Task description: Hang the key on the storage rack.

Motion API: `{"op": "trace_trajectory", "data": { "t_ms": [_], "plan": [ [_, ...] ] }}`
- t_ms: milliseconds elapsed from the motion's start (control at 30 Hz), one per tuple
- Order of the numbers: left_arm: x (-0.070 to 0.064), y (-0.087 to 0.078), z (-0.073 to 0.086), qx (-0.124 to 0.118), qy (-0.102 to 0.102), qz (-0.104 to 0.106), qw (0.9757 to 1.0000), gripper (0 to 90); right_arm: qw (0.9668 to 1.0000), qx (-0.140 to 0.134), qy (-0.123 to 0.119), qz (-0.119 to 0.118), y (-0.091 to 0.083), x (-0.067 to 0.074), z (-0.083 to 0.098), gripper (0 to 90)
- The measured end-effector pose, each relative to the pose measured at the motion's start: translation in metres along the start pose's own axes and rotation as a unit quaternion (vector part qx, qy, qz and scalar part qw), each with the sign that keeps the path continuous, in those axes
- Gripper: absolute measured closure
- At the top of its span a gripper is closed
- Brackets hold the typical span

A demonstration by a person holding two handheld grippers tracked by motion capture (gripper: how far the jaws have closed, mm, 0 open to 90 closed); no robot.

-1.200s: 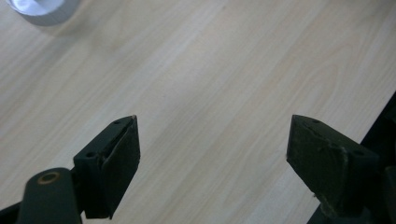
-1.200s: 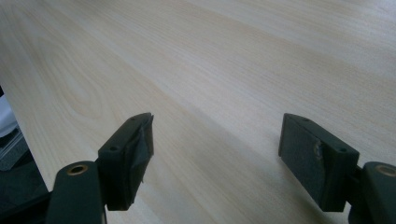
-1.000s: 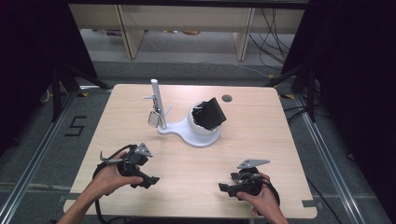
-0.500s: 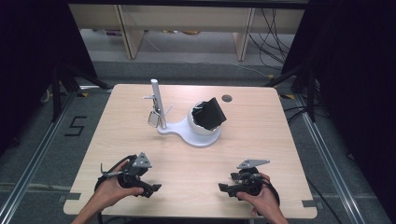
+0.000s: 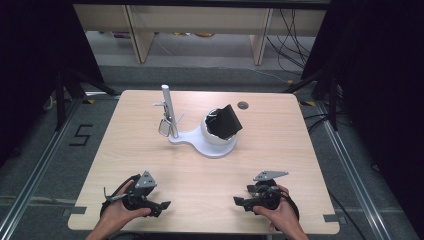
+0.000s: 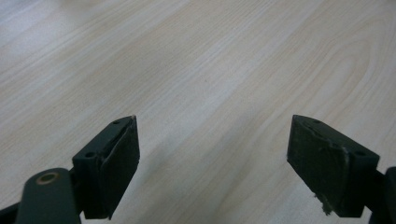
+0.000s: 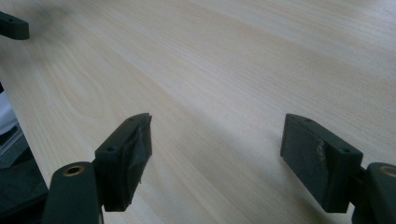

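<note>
I hold my left gripper (image 5: pixel 162 205) and right gripper (image 5: pixel 239 201) low over the bare wooden table (image 5: pixel 200 175), jaws spread wide, gripping nothing, well short of the white stand (image 5: pixel 210 145).

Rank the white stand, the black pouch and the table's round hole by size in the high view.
1. white stand, post and bowl base together
2. black pouch, set in its bowl
3. round hole, smallest

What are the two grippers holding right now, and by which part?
Nothing. The left gripper and right gripper both have their jaws wide apart over bare table.
</note>
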State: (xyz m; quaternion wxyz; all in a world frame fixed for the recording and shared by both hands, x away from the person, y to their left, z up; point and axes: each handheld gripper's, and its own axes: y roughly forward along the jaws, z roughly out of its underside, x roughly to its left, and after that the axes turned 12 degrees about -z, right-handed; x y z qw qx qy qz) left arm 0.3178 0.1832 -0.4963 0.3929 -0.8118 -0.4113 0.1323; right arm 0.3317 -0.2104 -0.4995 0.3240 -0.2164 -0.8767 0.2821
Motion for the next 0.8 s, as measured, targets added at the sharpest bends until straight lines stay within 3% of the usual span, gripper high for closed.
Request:
{"op": "trace_trajectory", "data": {
  "t_ms": [167, 300, 633, 800],
  "plan": [
    [-0.017, 0.0, 0.008, 0.002, 0.022, 0.002, 0.9998, 17.0, 1.0, -0.002, -0.001, 0.002, 0.0, 0.0, 0.0, 25.2],
    [-0.022, -0.003, 0.009, -0.003, 0.038, 0.003, 0.9993, 17.0, 1.0, -0.002, 0.002, 0.001, 0.0, 0.001, 0.0, 24.9],
    [-0.021, -0.001, 0.012, -0.001, 0.024, 0.004, 0.9997, 17.0, 0.9999, -0.006, -0.006, 0.008, 0.001, 0.001, 0.0, 24.7],
    [-0.022, 0.004, 0.014, 0.007, 0.028, 0.004, 0.9996, 17.0, 0.9999, -0.006, -0.005, 0.007, 0.002, 0.001, 0.0, 24.7]
  ]
}}
